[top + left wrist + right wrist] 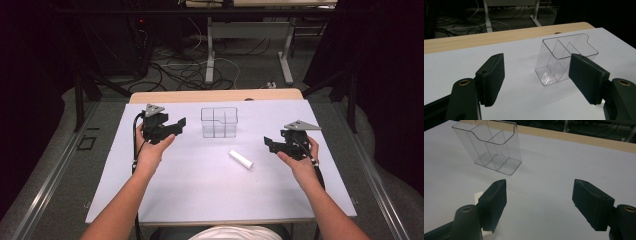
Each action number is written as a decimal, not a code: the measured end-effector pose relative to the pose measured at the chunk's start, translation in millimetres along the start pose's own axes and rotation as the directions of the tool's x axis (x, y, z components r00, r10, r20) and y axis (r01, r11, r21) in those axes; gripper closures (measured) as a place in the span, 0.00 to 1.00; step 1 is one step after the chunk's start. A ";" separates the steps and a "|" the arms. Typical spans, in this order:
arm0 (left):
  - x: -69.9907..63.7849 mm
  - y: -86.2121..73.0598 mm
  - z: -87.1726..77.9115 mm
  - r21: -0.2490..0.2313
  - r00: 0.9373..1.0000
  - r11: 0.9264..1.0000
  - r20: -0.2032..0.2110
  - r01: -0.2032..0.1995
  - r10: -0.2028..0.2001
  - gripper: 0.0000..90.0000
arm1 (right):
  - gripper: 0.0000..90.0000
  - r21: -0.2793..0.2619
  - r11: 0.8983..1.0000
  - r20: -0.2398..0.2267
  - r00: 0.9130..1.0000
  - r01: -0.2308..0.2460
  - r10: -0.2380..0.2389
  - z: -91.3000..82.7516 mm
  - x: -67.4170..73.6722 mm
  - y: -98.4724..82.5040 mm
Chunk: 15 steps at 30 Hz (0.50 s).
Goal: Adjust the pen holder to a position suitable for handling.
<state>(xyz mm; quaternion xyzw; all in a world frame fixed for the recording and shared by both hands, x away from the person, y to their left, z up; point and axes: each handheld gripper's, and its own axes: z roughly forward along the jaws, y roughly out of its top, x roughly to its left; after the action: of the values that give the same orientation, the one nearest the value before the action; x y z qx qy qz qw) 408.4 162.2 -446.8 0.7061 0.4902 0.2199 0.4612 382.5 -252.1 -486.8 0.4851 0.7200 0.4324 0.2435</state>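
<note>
Clear plastic organizer (219,121) is standing upright near the far middle of the white counter (200,185), while the left tongs (176,126) and the right tongs (269,145) are hovering spread and empty on either side, the white cylinder (241,159) lying near the right ones.

A white sheet (200,185) covers the wooden table (215,95); cables (180,70), possibly power leads, sprawl on the floor beyond.

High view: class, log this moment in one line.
left gripper: open, empty | right gripper: open, empty | white stick: lying on table | clear box: upright
</note>
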 end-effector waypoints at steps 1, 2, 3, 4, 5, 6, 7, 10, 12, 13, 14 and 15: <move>0.9 -2.7 -1.6 -0.008 1.000 1.000 0.000 0.004 -0.004 0.31 | 0.30 0.001 1.000 -0.004 1.000 0.013 -0.013 0.2 1.1 0.8; 2.0 -5.5 -3.5 -0.009 1.000 1.000 0.001 0.007 -0.007 0.29 | 0.30 0.003 1.000 -0.010 1.000 0.020 -0.020 0.5 2.5 1.7; 3.1 -8.6 -5.1 -0.012 1.000 1.000 0.000 0.007 -0.007 0.27 | 0.30 0.006 1.000 -0.019 0.999 0.026 -0.026 1.2 4.4 2.3; 3.7 -12.1 -6.6 -0.014 1.000 1.000 0.002 0.020 -0.020 0.25 | 0.29 0.009 0.999 -0.028 0.999 0.031 -0.031 1.7 6.2 2.7; 4.7 -15.2 -8.3 -0.008 1.000 1.000 0.012 0.029 -0.029 0.23 | 0.29 0.012 0.999 -0.030 0.999 0.040 -0.040 2.1 7.9 3.0; 4.7 -18.4 -9.7 -0.008 0.999 0.999 0.023 0.040 -0.040 0.22 | 0.29 0.011 0.999 -0.042 0.998 0.050 -0.050 3.2 9.6 2.9; 4.8 -21.1 -11.1 -0.011 0.999 0.999 0.032 0.037 -0.037 0.20 | 0.29 0.013 0.998 -0.049 0.997 0.057 -0.056 3.7 11.5 2.7; 4.4 -28.8 -13.2 -0.002 0.998 1.000 0.059 0.021 -0.021 0.17 | 0.30 0.027 0.996 -0.087 0.993 0.086 -0.083 8.0 15.8 1.3; 4.4 -35.3 -12.9 0.003 0.997 1.000 0.073 0.004 -0.004 0.12 | 0.31 0.041 0.994 -0.101 0.991 0.097 -0.092 10.7 18.8 -0.4; 4.2 -39.0 -11.9 0.011 0.997 1.000 0.081 0.002 -0.003 0.10 | 0.32 0.042 0.993 -0.104 0.989 0.108 -0.103 11.8 19.5 -1.3; 4.5 -42.4 -10.8 0.022 0.996 1.000 0.086 -0.005 0.003 0.09 | 0.33 0.044 0.992 -0.110 0.988 0.117 -0.111 12.6 20.1 -2.0; 4.5 -46.0 -9.9 0.034 0.996 0.999 0.093 -0.010 0.007 0.07 | 0.33 0.049 0.992 -0.116 0.987 0.119 -0.112 13.2 21.0 -2.7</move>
<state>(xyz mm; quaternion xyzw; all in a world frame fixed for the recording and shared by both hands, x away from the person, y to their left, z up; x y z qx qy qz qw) 380.3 174.9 -482.5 0.7255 0.4690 0.1801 0.4704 382.7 -228.3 -494.3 0.4240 0.7714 0.4238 0.2134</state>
